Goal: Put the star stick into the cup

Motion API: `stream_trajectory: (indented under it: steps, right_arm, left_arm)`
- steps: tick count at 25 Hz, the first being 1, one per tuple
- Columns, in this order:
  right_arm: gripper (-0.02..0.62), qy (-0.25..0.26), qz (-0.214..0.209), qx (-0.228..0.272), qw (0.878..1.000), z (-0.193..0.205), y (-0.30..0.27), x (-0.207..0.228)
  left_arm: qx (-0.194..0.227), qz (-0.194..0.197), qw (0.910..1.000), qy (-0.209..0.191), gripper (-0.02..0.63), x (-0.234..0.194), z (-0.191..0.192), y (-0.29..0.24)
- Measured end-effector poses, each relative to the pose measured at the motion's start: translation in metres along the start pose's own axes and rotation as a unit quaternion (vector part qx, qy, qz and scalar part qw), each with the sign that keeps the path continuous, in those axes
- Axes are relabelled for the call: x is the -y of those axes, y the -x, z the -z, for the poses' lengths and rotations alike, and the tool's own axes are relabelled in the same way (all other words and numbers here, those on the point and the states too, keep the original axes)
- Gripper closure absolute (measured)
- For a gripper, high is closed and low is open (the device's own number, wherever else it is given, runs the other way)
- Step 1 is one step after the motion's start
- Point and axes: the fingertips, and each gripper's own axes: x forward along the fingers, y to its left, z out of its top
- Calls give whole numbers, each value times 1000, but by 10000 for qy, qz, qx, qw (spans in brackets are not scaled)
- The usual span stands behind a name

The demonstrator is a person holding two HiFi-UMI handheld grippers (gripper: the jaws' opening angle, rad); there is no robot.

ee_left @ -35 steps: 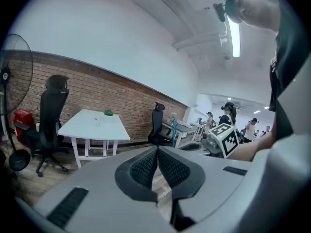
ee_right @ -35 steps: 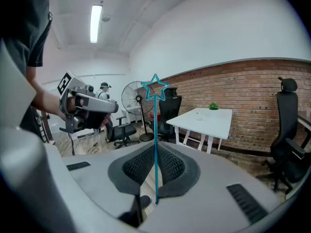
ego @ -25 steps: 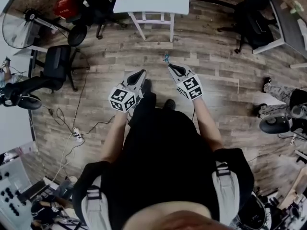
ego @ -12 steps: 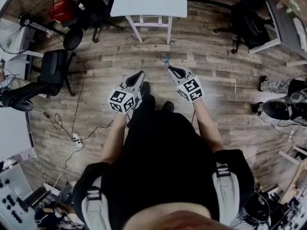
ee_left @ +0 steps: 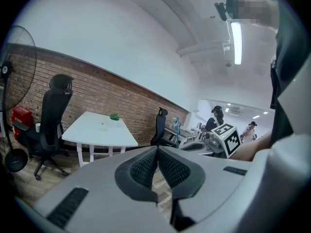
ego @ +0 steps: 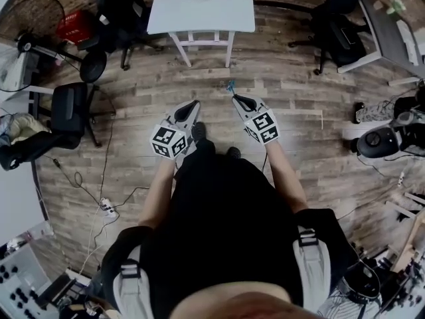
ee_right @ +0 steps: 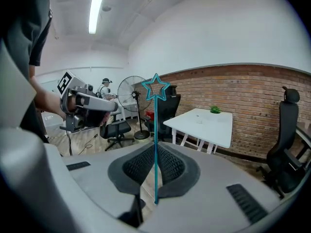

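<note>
The star stick (ee_right: pixel 156 125) is a thin teal rod with an outlined star on top, standing upright between the jaws of my right gripper (ee_right: pixel 155 148), which is shut on it. From the head view the stick (ego: pixel 230 86) pokes forward past the right gripper (ego: pixel 236 99). My left gripper (ego: pixel 193 105) is held beside it, shut with nothing in it (ee_left: pixel 158 152). Ahead stands a white table (ee_right: pixel 221 132) with a small clear thing (ee_right: pixel 198 120), too small to tell as a cup, and a green thing (ee_right: pixel 215 110).
I stand on a wooden floor (ego: pixel 279 78) before the white table (ego: pixel 199 8). Black office chairs (ego: pixel 73 105) and a standing fan (ego: pixel 30 18) are to the left, another chair (ego: pixel 339 32) to the right. Cables and a power strip (ego: pixel 106 190) lie at the left.
The whole scene has slid down in the head view: the white table is nearer. Both grippers keep the same pose, with the stick still held.
</note>
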Motion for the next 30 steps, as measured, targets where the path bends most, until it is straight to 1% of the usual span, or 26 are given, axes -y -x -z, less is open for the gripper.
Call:
stream_trajectory:
  steps: [3,10,15,18,21,26,30]
  right_arm:
    - [581,13,66,-47,10000,-5,-13,0]
    - [581,164,233,-61,9996,-32,-48,-4]
    - [581,147,394,-49,9991,-37,-63,-2]
    - [581,74,449,-84,9989,-38,-74,-5]
    - [581,125,506,-80,9986,-37,-88,-9]
    - [581,248,490,-127,9984,-40,-109,-23]
    - [581,301,459,-248,9982,-42,-117,-26]
  left_arm:
    - [23,93,10000,-7,581,-14,-5,-4]
    - [9,257,9996,-65,581,-56,-17,-10]
    - [36,378,9992,-145,581,-74,-27,-10]
    - [39,419,9990,-167,581,-87,-29,-7]
    - [30,452,9988,-173,581,-101,-28,-2]
    - [61,444,9989,-120,581,-125,-26,5]
    - [182,450,9988,-69,581,-135,-27,7]
